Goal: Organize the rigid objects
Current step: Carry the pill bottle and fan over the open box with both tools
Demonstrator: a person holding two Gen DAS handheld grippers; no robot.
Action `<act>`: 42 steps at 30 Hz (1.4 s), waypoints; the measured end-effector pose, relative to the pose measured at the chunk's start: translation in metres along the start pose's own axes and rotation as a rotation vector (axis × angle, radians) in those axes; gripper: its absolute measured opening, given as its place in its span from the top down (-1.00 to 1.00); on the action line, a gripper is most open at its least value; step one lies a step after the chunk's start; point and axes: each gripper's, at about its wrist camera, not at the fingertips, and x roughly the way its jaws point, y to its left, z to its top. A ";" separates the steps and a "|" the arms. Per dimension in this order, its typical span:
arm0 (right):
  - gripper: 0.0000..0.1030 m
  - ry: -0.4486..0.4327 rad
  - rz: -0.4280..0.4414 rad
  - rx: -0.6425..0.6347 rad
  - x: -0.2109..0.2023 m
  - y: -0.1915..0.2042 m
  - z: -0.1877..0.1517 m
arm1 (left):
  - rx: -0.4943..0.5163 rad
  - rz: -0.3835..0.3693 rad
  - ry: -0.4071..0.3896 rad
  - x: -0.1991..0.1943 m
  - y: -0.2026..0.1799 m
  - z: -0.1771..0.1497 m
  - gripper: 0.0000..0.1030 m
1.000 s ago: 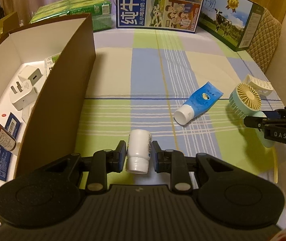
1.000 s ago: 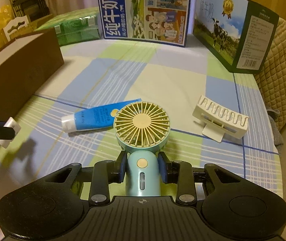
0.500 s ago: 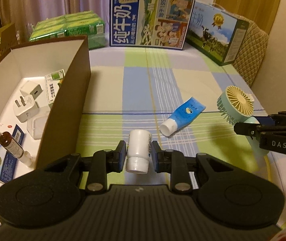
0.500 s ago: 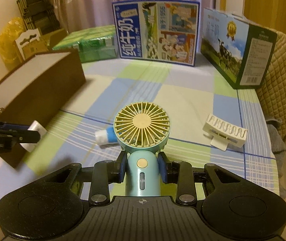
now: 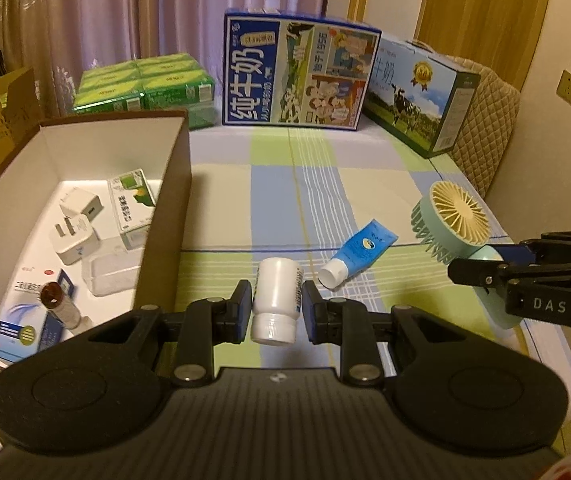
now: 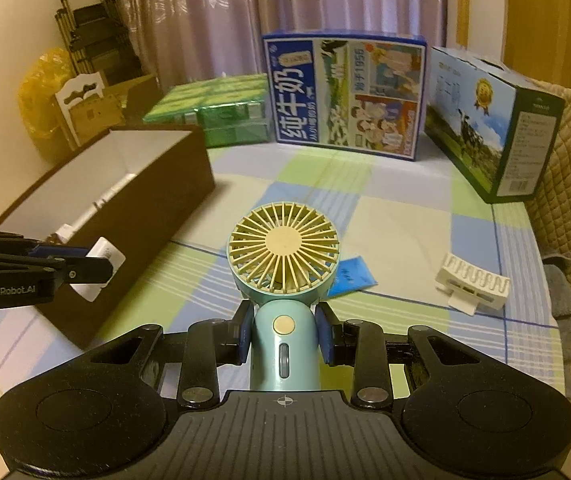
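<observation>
Left hand-held gripper clamping white pill bottle mid-body above the surface, beside the box; right hand-held gripper pinching fan by handle. Probably light, stiff, slippery plastic.

- Checked tablecloth in green, blue and cream squares, spread over the whole surface.
- Open brown cardboard box with white inside, standing along the left side.
- Blue tube with white cap, lying flat near the middle.
- White ridged plastic piece, lying towards the right edge, well apart from the tube.
- Blue milk carton case, upright at the far edge.
- Second milk case with cow picture, just right of it.
- Green wrapped packs, stacked at the far left.
</observation>
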 end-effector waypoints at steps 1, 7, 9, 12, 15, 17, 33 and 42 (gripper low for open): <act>0.42 -0.002 0.006 -0.001 -0.001 0.003 0.001 | -0.001 0.001 -0.004 -0.003 0.002 0.001 0.57; 0.42 -0.010 0.049 -0.002 -0.003 0.031 0.015 | -0.015 0.013 -0.041 -0.024 0.022 0.006 0.57; 0.42 -0.011 0.067 -0.007 -0.002 0.043 0.019 | -0.017 0.025 -0.053 -0.031 0.032 0.008 0.57; 0.42 -0.016 0.095 -0.019 0.001 0.063 0.026 | -0.025 0.038 -0.070 -0.040 0.046 0.010 0.57; 0.42 -0.020 0.117 -0.035 0.004 0.083 0.032 | -0.032 0.053 -0.082 -0.048 0.062 0.011 0.57; 0.42 -0.019 0.138 -0.043 0.008 0.098 0.037 | -0.038 0.063 -0.086 -0.052 0.073 0.011 0.57; 0.42 0.016 0.271 -0.041 0.064 0.202 0.078 | -0.067 0.138 -0.088 -0.059 0.171 0.019 0.57; 0.42 0.074 0.208 -0.036 0.121 0.228 0.098 | -0.049 0.142 -0.051 -0.025 0.212 0.039 0.57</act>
